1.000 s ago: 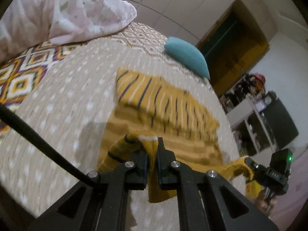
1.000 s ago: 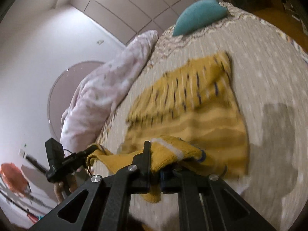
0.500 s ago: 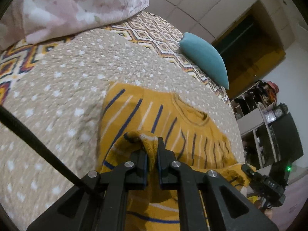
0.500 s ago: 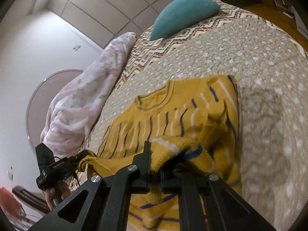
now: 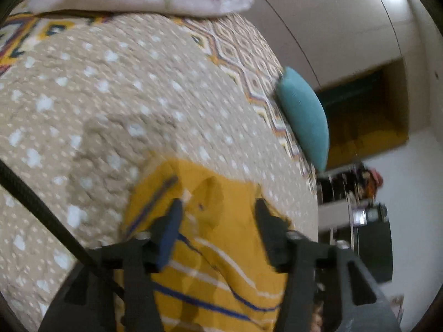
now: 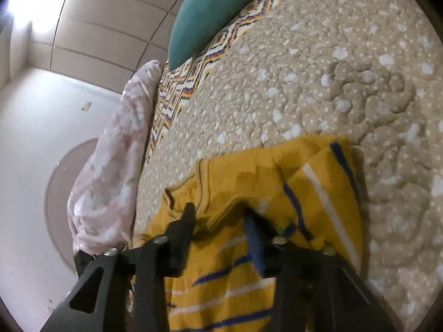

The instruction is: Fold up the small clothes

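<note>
1 sweater (image 5: 221, 238) (2 grippers apart)

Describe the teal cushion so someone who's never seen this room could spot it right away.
Start at the bed with its beige, white-dotted quilt. Follow the quilt to its zigzag-patterned border at the far end; the cushion lies there. It is plain teal, unlike the pink floral duvet and the yellow striped sweater.

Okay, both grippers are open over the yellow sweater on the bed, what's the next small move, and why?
Probably lift both grippers straight up and away. The left gripper and right gripper stand open, gripping nothing, and the yellow sweater lies doubled over on the quilt, so this fold looks laid. Backing off gives a clear look before the next fold.
</note>
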A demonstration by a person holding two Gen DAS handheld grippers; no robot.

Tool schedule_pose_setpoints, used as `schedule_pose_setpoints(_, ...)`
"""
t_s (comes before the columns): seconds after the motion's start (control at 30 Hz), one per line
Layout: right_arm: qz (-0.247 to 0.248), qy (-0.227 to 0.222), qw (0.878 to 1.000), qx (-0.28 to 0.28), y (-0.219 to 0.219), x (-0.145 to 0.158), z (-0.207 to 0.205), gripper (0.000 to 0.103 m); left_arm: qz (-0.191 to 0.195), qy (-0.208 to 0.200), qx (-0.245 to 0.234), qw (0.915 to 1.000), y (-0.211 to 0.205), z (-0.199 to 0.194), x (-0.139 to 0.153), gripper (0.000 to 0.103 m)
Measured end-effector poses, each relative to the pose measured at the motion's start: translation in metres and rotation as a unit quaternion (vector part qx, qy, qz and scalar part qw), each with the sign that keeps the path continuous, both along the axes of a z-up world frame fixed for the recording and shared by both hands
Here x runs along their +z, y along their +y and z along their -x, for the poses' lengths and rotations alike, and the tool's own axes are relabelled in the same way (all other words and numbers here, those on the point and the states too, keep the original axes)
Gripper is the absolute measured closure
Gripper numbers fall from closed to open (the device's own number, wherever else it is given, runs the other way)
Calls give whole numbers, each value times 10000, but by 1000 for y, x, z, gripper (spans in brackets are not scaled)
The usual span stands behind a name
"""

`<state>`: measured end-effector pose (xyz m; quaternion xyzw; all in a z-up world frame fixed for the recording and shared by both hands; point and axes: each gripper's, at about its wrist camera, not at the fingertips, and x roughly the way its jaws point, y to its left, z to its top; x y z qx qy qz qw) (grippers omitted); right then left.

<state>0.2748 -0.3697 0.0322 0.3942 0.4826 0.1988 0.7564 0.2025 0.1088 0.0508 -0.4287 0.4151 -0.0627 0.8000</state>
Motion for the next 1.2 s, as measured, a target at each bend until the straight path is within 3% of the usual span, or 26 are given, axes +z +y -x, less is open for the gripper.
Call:
schedule_pose_setpoints(0.13, -113, 116, 9998, -85, -3, -4, -9, 59, 240, 78, 234, 9994, 18, -1, -3, 45)
schedule_pose_setpoints(0.17, -68, 108, 9998, -149, -5, -2, -11, 54, 197, 72, 246, 9995, 20, 0, -1, 45)
schedule_pose_setpoints(0.27, 148, -18, 9986, -515, -19, 12, -12, 27, -172, 16, 178, 9997, 22, 14, 11, 42)
schedule_pose_setpoints(0.37, 276, -144, 9970, -712, -38, 30, -2, 26, -625, 30, 50, 9980, 19, 31, 21, 39)
schedule_pose_setpoints(0.53, 959, -226, 9947, -277, -54, 50, 45, 26, -1407, 80, -321, 9895, 11, 72, 28, 33)
schedule_pose_setpoints(0.77, 1475, -97, 9886, 290, -52, 20, 125, 26, -1848, 366, -668, 9798, 5, 132, -2, 33)
schedule_pose_setpoints(0.83, 1507, -87, 9878, 395, -45, 8, 137, 43, -1849, 463, -637, 9796, 4, 146, -9, 33)
schedule_pose_setpoints(0.87, 1476, -108, 9878, 492, -40, 4, 142, 75, -1839, 496, -613, 9798, 4, 147, -10, 33)
schedule_pose_setpoints(0.9, 1322, -81, 9887, 699, -32, 0, 144, 87, -1819, 533, -586, 9801, 4, 151, -11, 33)
schedule_pose_setpoints(1.03, 1387, -277, 9889, 460, -50, 15, 153, 94, -1844, 382, -587, 9803, 3, 168, 2, 33)
schedule_pose_setpoints(1.13, 1844, 24, 9828, 45, -78, 8, 151, 96, -2137, 325, -567, 9747, 3, 174, 10, 33)
schedule_pose_setpoints(1.2, 1869, 93, 9823, 4, -86, 3, 154, 95, -2175, 326, -567, 9739, 4, 178, 11, 33)
